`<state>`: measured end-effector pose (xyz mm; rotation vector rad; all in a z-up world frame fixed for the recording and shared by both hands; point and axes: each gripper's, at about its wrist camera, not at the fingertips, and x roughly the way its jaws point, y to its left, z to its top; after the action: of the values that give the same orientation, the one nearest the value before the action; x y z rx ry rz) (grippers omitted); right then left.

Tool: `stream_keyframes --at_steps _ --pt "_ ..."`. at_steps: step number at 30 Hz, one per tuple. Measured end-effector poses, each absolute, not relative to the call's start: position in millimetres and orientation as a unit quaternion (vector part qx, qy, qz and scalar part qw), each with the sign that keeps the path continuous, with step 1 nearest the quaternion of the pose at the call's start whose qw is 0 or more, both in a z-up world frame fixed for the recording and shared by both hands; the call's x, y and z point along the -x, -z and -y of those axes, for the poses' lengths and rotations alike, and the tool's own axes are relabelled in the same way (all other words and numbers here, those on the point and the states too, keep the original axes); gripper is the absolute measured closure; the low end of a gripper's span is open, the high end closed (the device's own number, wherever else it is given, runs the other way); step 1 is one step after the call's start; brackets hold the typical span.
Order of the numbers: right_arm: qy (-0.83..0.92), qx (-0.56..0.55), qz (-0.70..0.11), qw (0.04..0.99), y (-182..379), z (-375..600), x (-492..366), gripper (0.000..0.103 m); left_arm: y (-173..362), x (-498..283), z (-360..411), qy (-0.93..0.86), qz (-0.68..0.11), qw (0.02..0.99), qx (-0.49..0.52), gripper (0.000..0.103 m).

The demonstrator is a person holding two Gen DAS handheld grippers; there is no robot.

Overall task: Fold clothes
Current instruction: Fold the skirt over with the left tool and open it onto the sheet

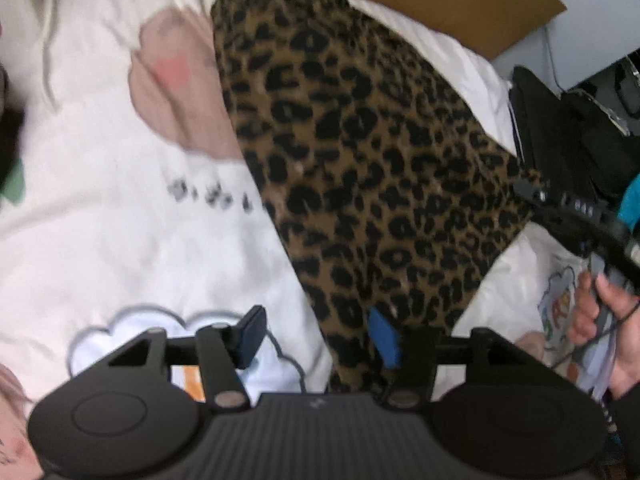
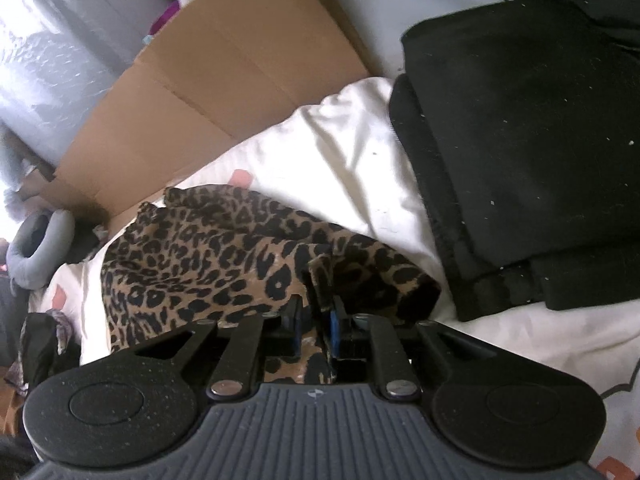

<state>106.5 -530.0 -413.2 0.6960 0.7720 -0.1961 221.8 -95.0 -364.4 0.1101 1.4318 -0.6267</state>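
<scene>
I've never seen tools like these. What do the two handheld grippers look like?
Both are black. The left gripper and right gripper each have a ribbed body, two round discs, silver-riveted link bars and blue finger pads. A thin black cable runs by the person's hand.

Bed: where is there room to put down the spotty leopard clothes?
Bare duvet lies left of the leopard garment, toward the cloud print. A smaller white strip runs between cardboard and the black pile. The right side is crowded.

One leopard-print garment [image 1: 360,152], one stack of black clothes [image 2: 528,152], two tools.
</scene>
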Motion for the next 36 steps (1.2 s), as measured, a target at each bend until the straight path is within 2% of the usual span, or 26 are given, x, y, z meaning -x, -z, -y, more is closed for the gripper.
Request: stream_keyframes --at_steps 1,4,16,27,31,36 --pt "0.090 -0.330 -0.366 0.865 413 529 -106 0.101 362 -227 96 0.277 -0.645 0.710 -0.049 0.041" --pt "0.090 -0.334 -0.360 0.866 415 532 -102 0.102 357 -242 100 0.260 -0.647 0.715 -0.045 0.041" --pt "0.101 -0.370 -0.345 0.857 432 547 -91 0.102 318 -308 151 0.251 -0.604 0.754 -0.057 0.041" --pt "0.095 -0.411 -0.323 0.847 426 556 -80 0.103 312 -350 209 0.268 -0.567 0.776 -0.066 0.042" --pt "0.097 -0.402 -0.325 0.850 426 558 -81 0.103 316 -368 227 0.264 -0.557 0.786 -0.055 0.051" --pt "0.104 -0.397 -0.336 0.848 432 560 -79 0.103 319 -389 251 0.249 -0.539 0.803 -0.044 0.053"
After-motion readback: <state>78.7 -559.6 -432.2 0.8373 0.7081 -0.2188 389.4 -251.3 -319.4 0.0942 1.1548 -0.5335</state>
